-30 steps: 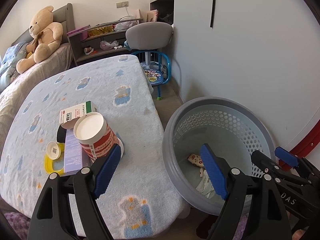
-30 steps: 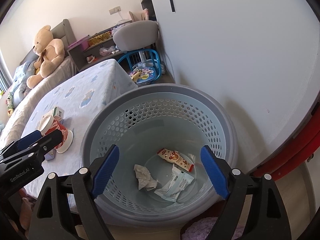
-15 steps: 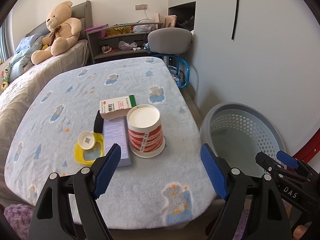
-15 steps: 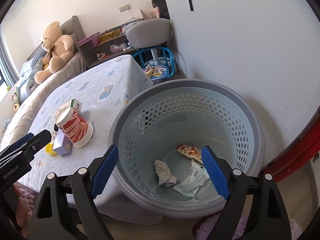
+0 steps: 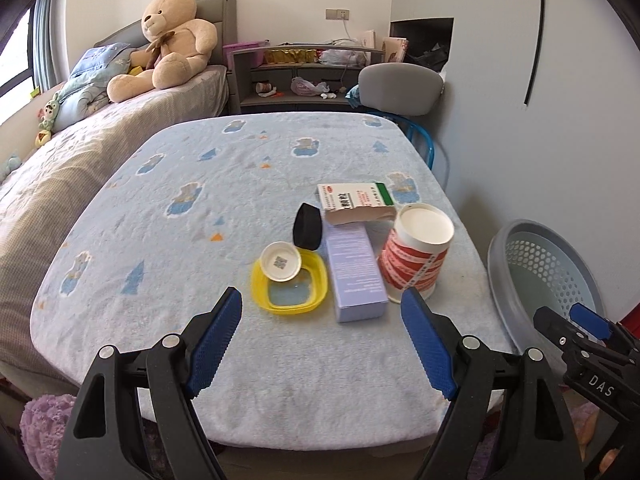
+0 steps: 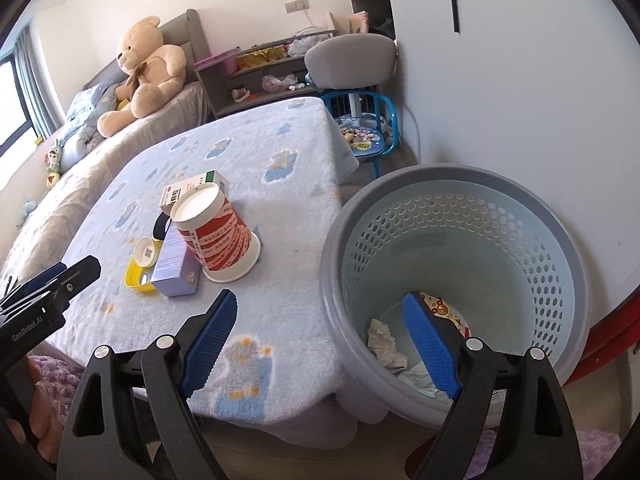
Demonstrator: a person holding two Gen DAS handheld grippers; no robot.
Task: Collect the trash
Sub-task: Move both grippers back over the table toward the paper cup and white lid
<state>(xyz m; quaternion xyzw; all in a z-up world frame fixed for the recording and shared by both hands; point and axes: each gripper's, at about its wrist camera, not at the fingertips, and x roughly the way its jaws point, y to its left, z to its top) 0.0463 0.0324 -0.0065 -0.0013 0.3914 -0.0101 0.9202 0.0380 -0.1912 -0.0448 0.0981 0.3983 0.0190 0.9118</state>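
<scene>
Red-banded paper cup [image 5: 416, 256] stands inverted on the surface [image 5: 168, 280]; beside it, both the left claw [image 5: 320, 344] and right claw [image 6: 320, 344] gape apart, empty.

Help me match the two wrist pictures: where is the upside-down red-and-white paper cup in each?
Left wrist: the upside-down red-and-white paper cup stands right of centre, beside the lilac box.
Right wrist: the cup is left of centre.
Shared landmark: the grey perforated plastic basket, right of the cup in both.

On the blanket-covered bench, an upturned red-and-white paper cup [image 5: 416, 256], lilac box [image 5: 354, 276], white-green carton [image 5: 354, 202] and yellow lid [image 5: 290, 284] cluster near the perforated grey basket [image 6: 460, 264] holding wrappers.
</scene>
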